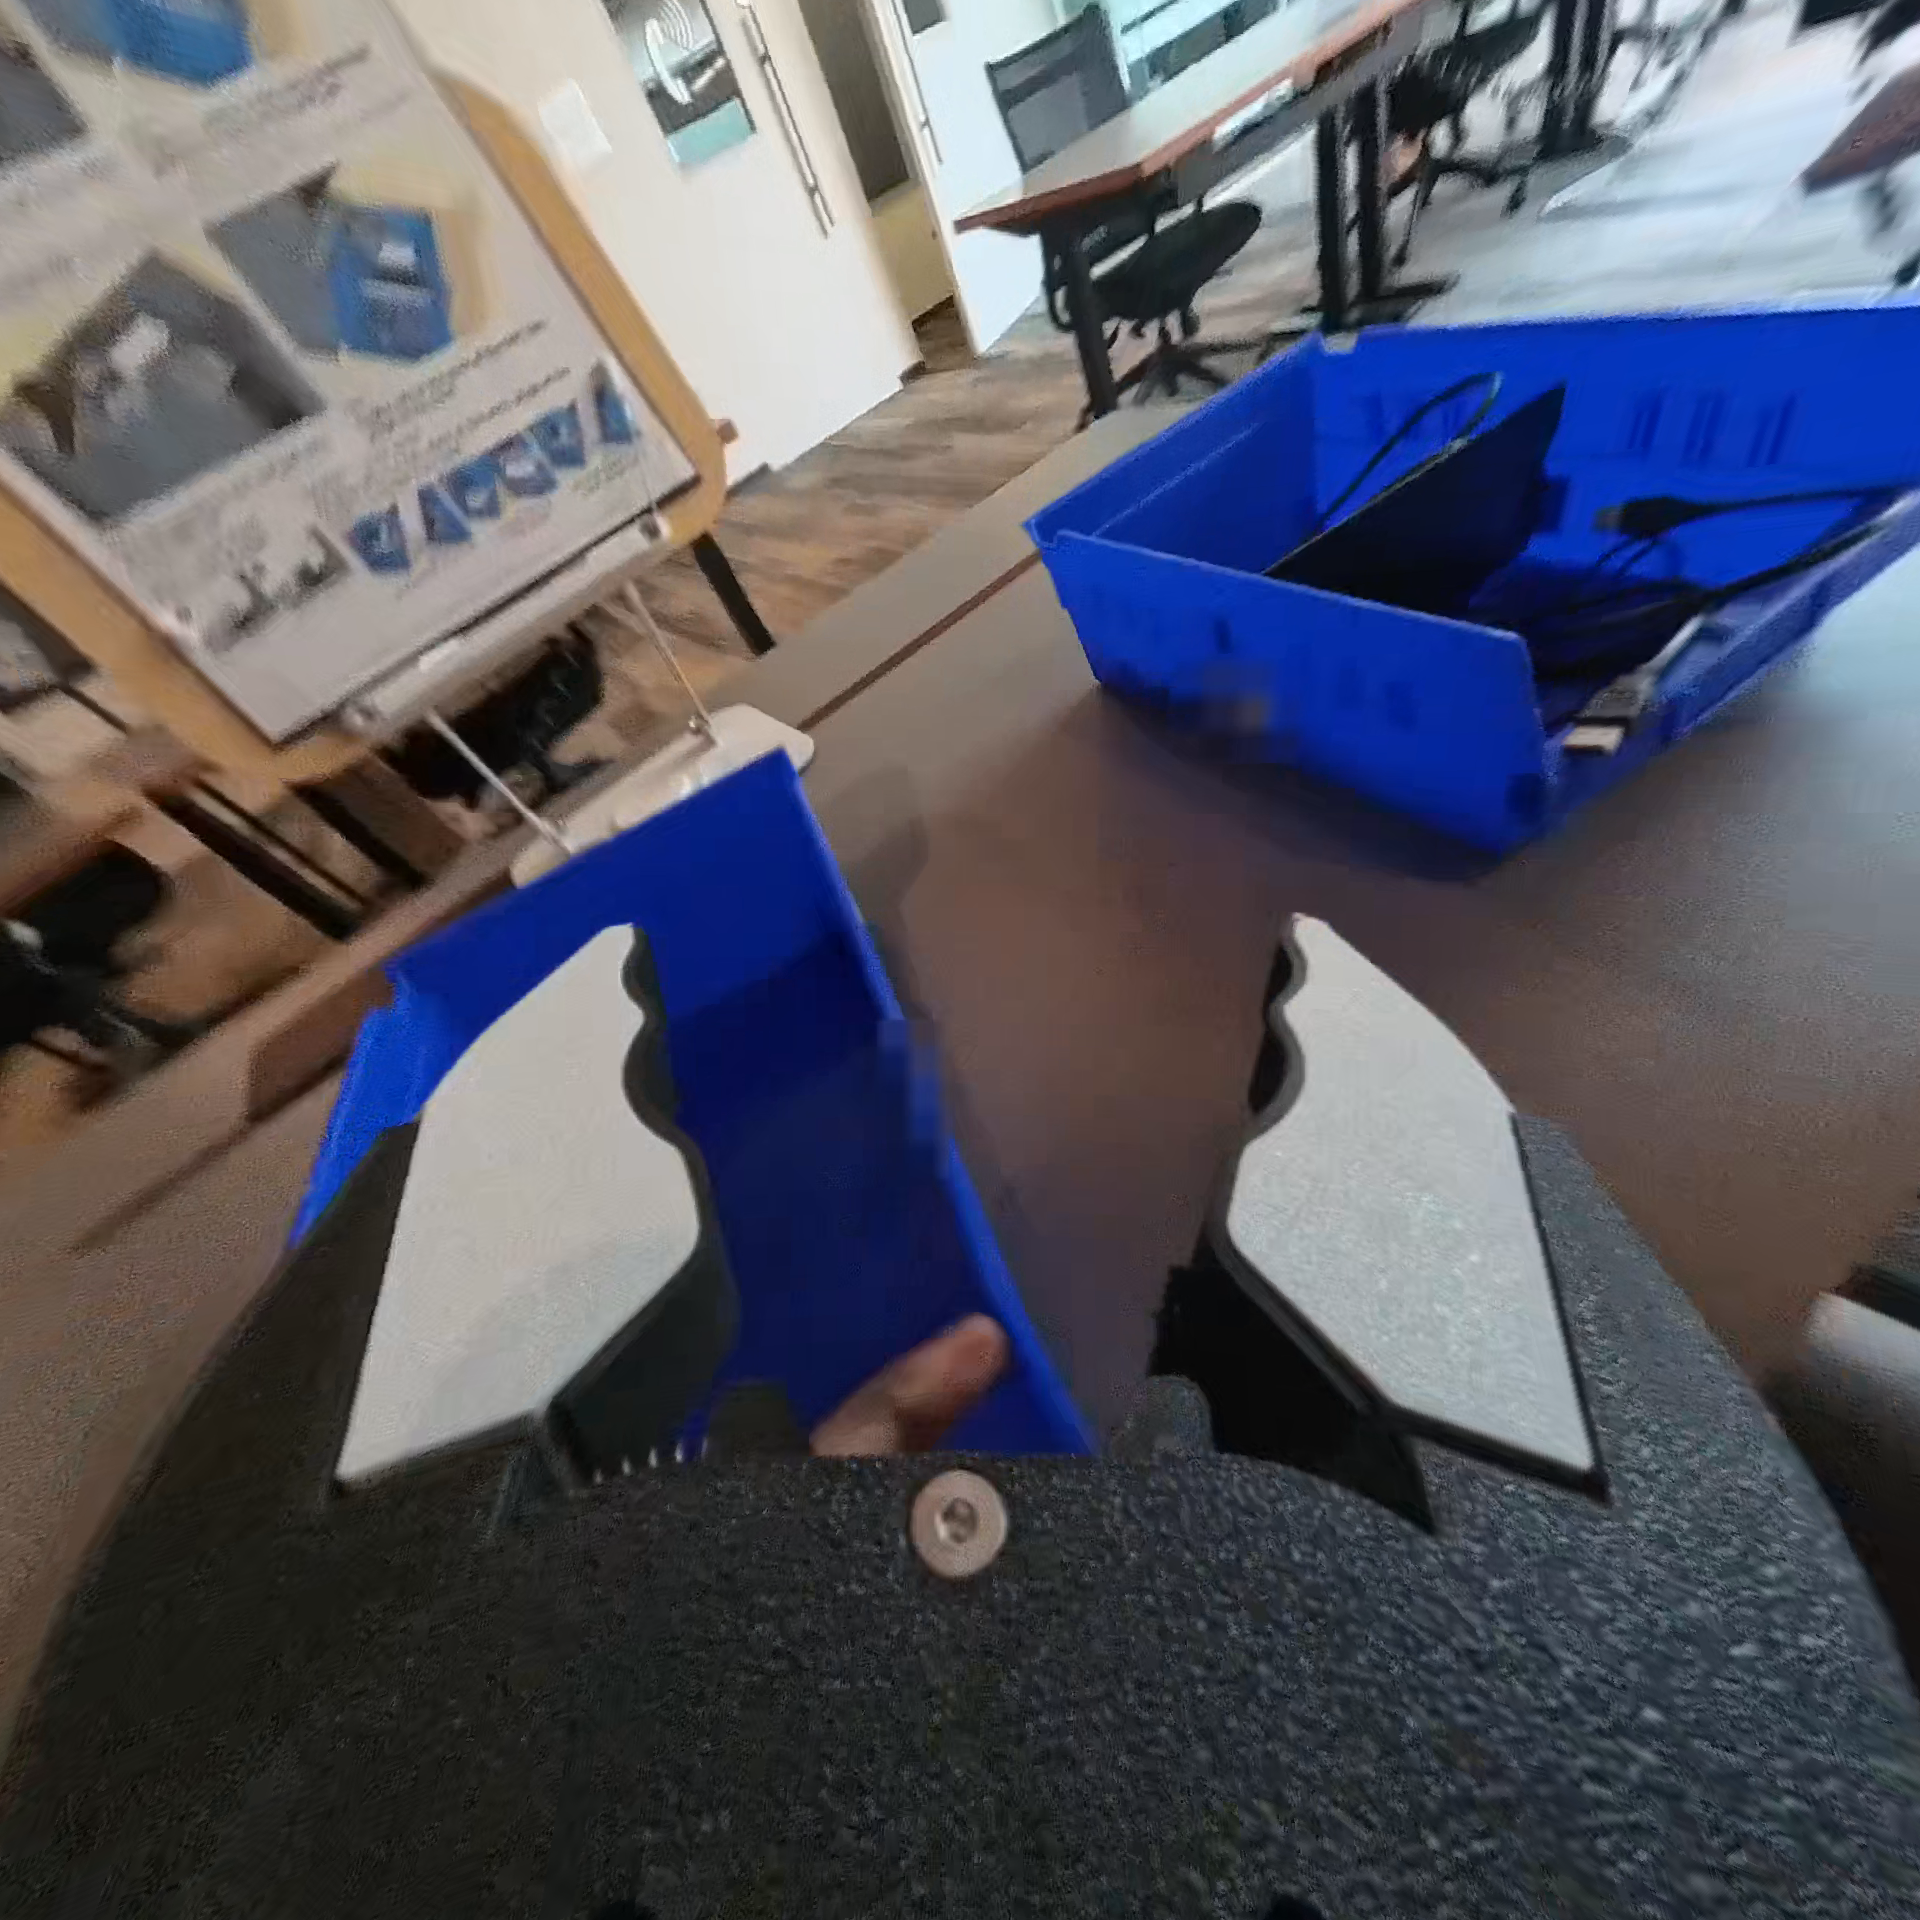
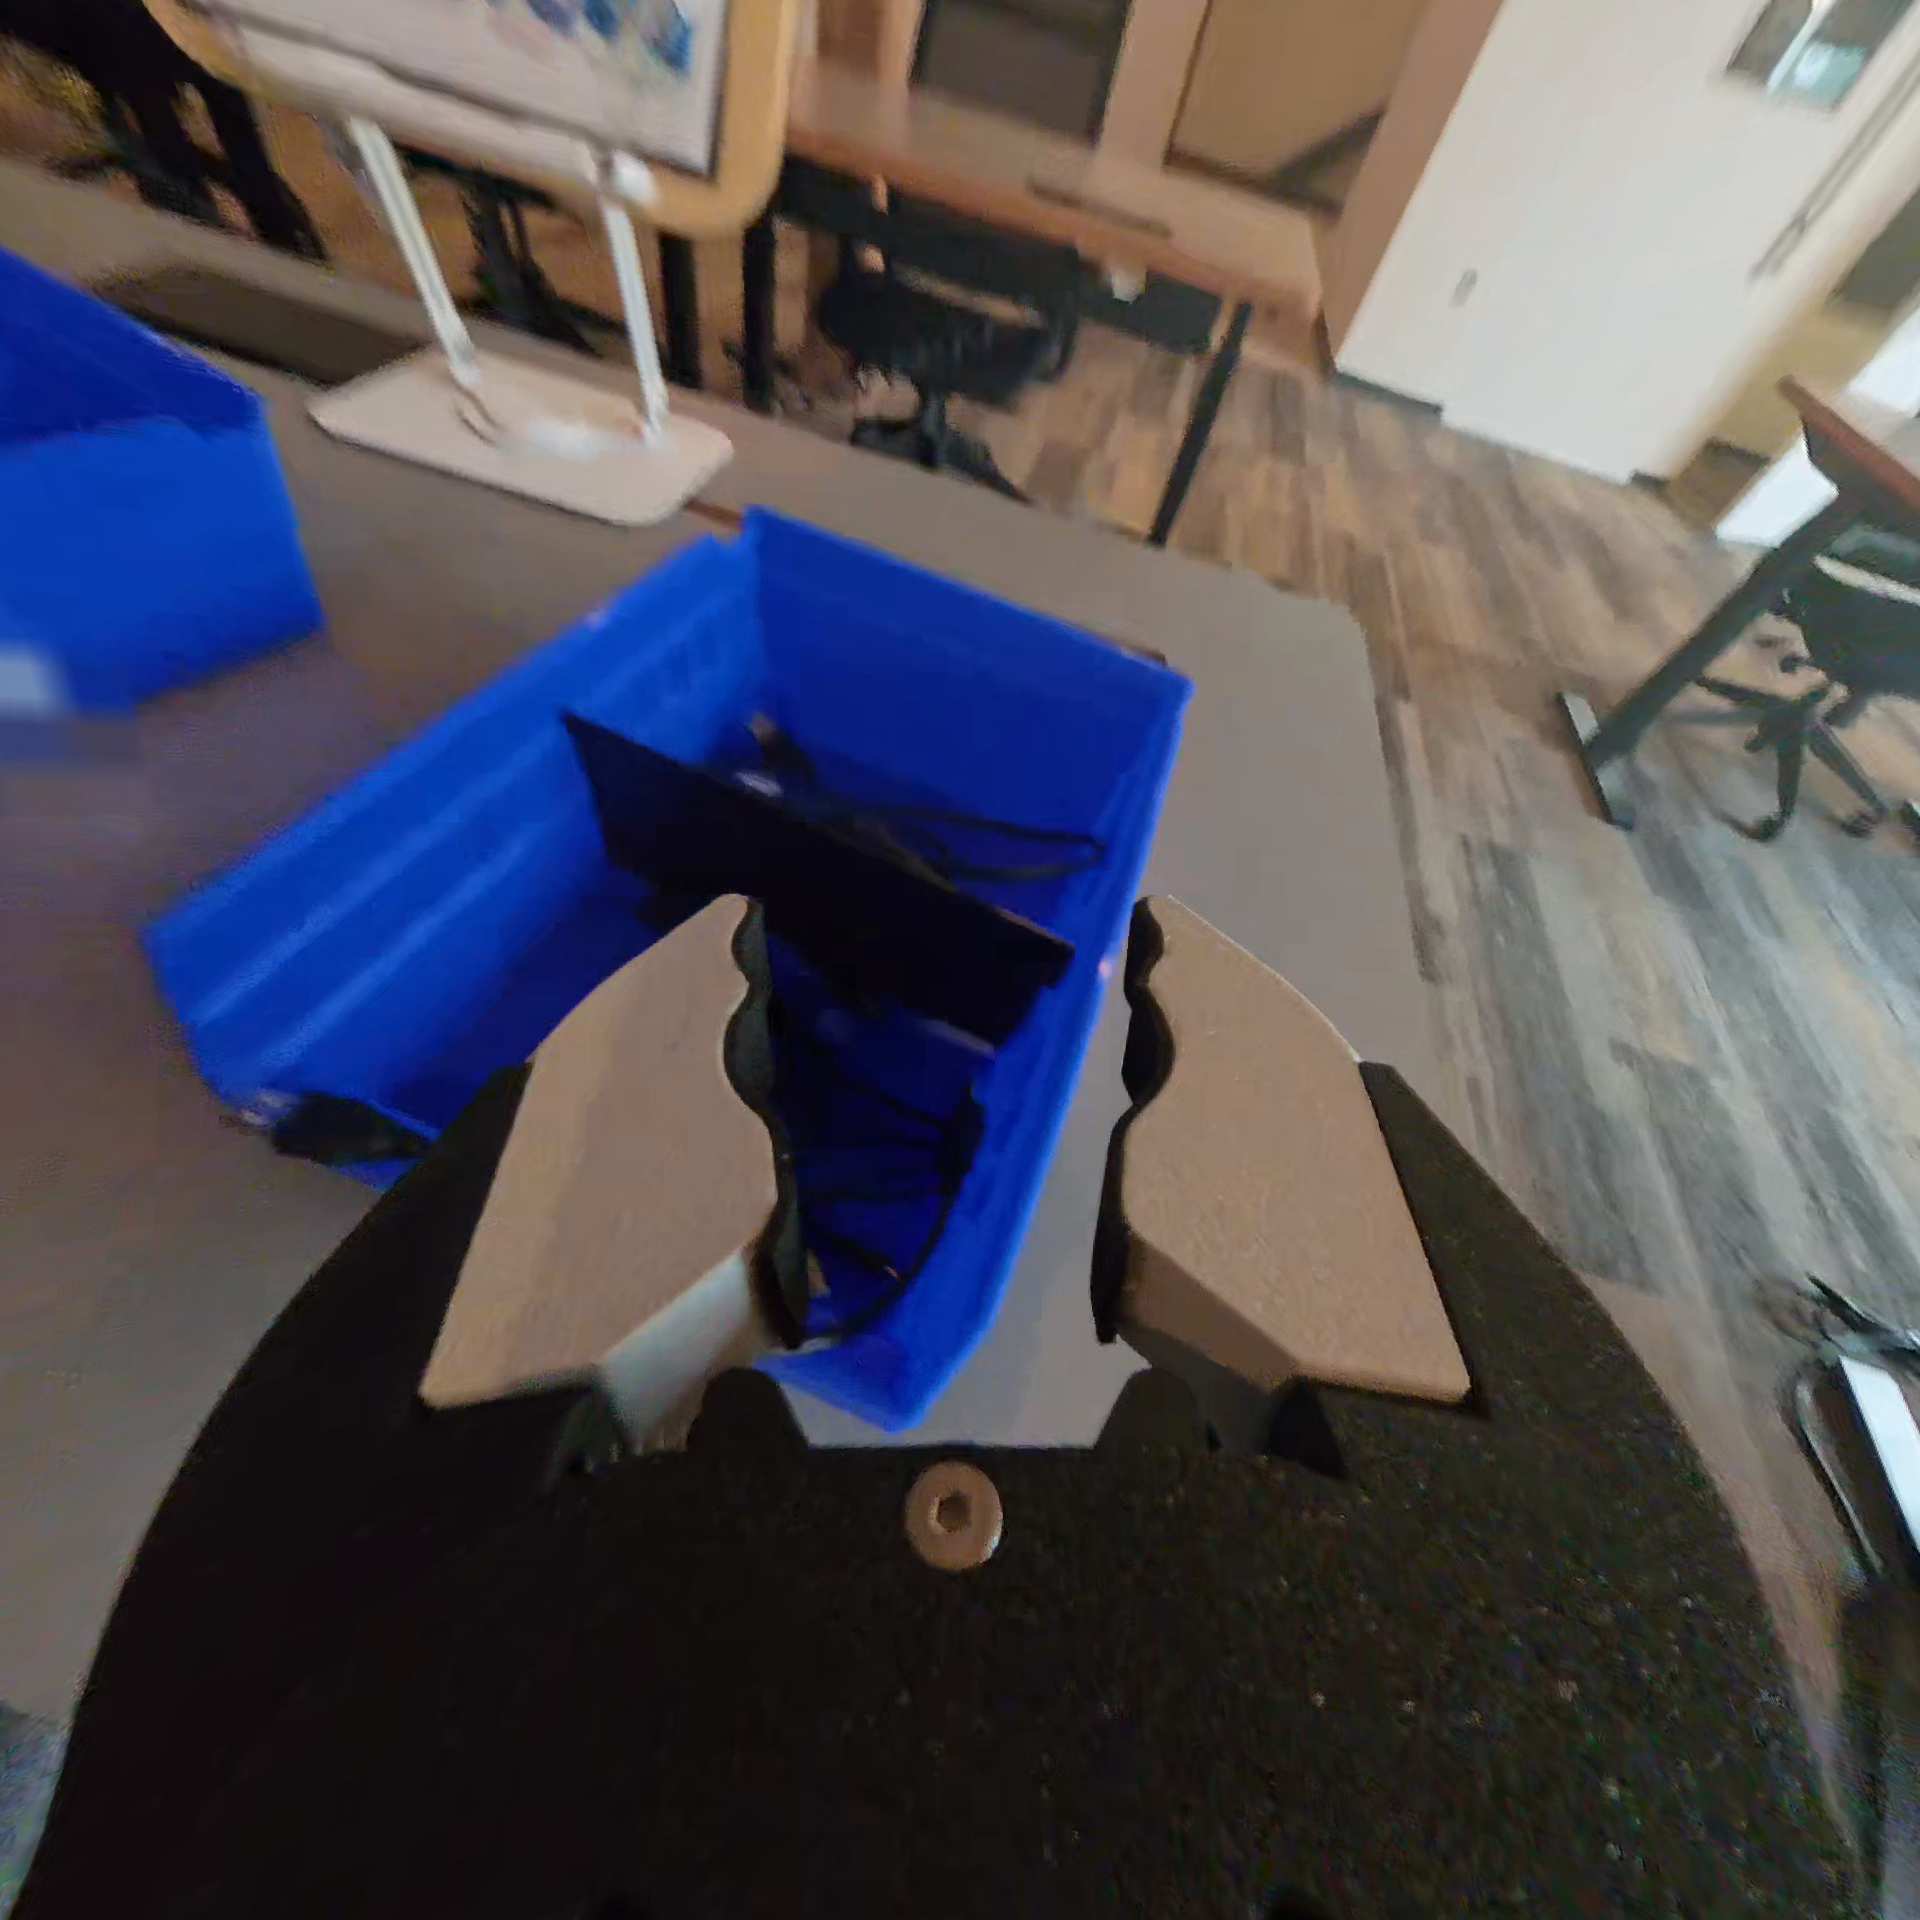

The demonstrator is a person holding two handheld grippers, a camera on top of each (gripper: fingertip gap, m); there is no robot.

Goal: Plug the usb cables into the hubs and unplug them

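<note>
Lying in a blue bin (image 1: 1351, 675) on the dark brown table (image 1: 1558, 1039), the black usb cables (image 1: 1704, 509) sit loose and tangled on both sides of a black divider panel (image 1: 1455, 520) that leans across the bin's inside; one plug end (image 1: 1605, 717) rests at the low open front of the bin; no hub can be told apart from the dark tangle. From the right wrist view the same bin (image 2: 436, 935) lies just ahead and below, the cables (image 2: 894, 1164) coiled in its near half and the divider (image 2: 810, 883) slanting across its middle; the right gripper (image 2: 940, 940) hangs above the near end with its jaws spread wide and nothing between them. The left gripper (image 1: 961, 951) is also spread wide and grips nothing; a second blue bin (image 1: 748, 1039) sits under its left finger, and a fingertip (image 1: 914, 1387) shows at that bin's near edge. Behind, at the table's far edge, a printed sign on a stand (image 1: 312, 364) rises from a pale flat base (image 2: 520, 436); beyond it are office chairs (image 1: 1164, 270), desks and wood-patterned floor; both views are blurred.
</note>
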